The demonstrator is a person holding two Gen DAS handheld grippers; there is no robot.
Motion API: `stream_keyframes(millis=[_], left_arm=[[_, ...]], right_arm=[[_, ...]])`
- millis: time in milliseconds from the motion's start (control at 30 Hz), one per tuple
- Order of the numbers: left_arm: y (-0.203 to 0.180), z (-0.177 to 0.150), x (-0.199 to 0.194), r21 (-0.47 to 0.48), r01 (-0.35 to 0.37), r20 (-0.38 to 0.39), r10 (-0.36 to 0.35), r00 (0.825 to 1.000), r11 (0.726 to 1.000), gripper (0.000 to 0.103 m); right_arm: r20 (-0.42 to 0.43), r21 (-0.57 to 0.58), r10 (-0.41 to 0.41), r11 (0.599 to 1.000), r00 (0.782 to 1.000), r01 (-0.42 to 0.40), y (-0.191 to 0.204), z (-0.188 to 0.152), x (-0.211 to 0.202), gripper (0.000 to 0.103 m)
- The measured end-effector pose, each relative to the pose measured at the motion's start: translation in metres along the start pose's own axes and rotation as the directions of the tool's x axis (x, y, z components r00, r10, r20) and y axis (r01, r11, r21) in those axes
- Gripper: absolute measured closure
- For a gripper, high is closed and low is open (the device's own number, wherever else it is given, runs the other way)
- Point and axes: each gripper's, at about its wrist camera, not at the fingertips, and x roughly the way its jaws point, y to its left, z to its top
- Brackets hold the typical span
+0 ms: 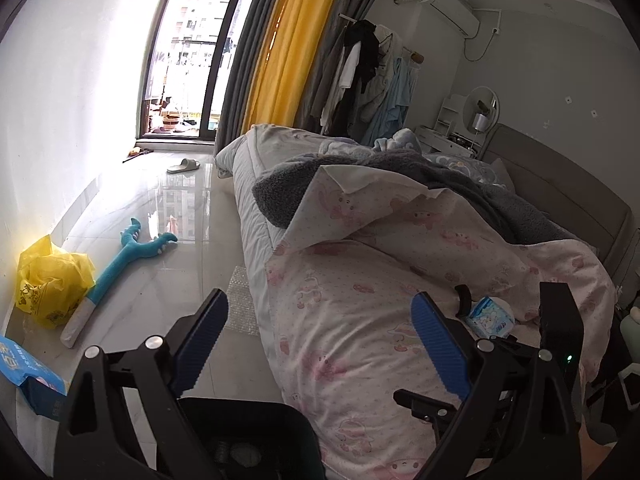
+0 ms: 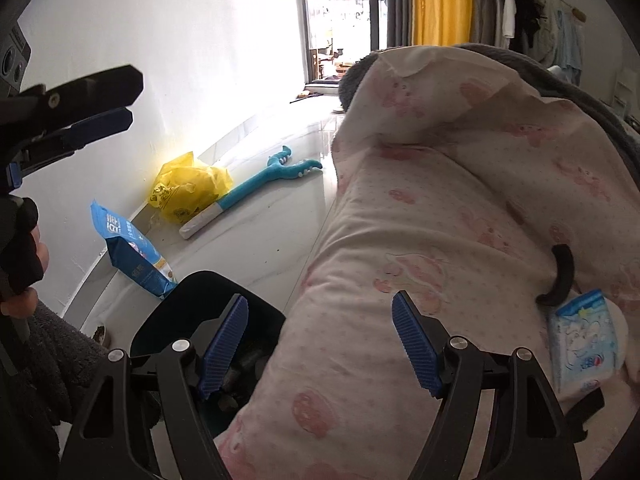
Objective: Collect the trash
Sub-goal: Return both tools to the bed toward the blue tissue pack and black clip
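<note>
A small white-and-blue printed tissue packet (image 2: 582,344) lies on the pink-patterned white quilt (image 2: 440,208), near the quilt's lower right part, just beside a curved black hook-shaped piece (image 2: 562,276) that rests on the same cover. In the left wrist view the same packet (image 1: 491,317) shows between the two black tools.

The right gripper (image 2: 320,344) hovers over the quilt's edge with its blue ribbed pads (image 2: 414,350) spread wide and nothing between them; the packet sits to the right of its right finger, apart from it. The left gripper (image 1: 320,344) is likewise spread wide and empty, above the bedside.

Below both tools, on the floor against the bed, stands a black plastic bin (image 2: 208,300) with dark scraps inside; it also shows at the bottom of the left wrist view (image 1: 248,432).

Further out on the glossy pale tiled floor (image 1: 168,264), a crumpled yellow plastic bag (image 1: 52,280) lies by the white wall, touching a teal plush toy with a white handle (image 1: 120,268). A blue printed pouch (image 2: 132,248) leans near the bin. A grey fleece blanket (image 1: 400,172) tops the bed.
</note>
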Motion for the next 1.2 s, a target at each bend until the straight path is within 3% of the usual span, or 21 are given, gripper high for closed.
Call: stream_keyframes(millis=[300, 600, 767, 1000, 1200], left_arm=[[-0.043, -0.001, 0.018, 0.142, 0.062, -0.032, -0.058, 0.998, 0.988, 0.009], [-0.068, -0.001, 0.038, 0.199, 0.131, -0.073, -0.118, 0.990, 0.971, 0.009], [-0.078, 0.000, 0.053, 0.175, 0.204, -0.109, -0.187, 0.976, 0.963, 0.009], [-0.092, 0.004, 0.079, 0.148, 0.254, -0.141, -0.234, 0.962, 0.956, 0.010], [-0.103, 0.004, 0.102, 0.109, 0.290, -0.177, -0.269, 0.947, 0.951, 0.011]], right_arm=[[0.071, 0.052, -0.074, 0.996, 0.995, 0.071, -0.054, -0.016, -0.044, 0.027], [0.094, 0.124, -0.115, 0.987, 0.989, 0.103, -0.104, -0.039, -0.080, 0.025], [0.095, 0.185, -0.110, 0.979, 0.989, 0.091, -0.128, -0.050, -0.088, 0.024], [0.067, 0.212, -0.111, 0.973, 0.992, 0.094, -0.146, -0.065, -0.086, 0.024], [0.064, 0.293, -0.052, 0.956, 0.997, 0.031, -0.169, -0.077, -0.077, 0.024]])
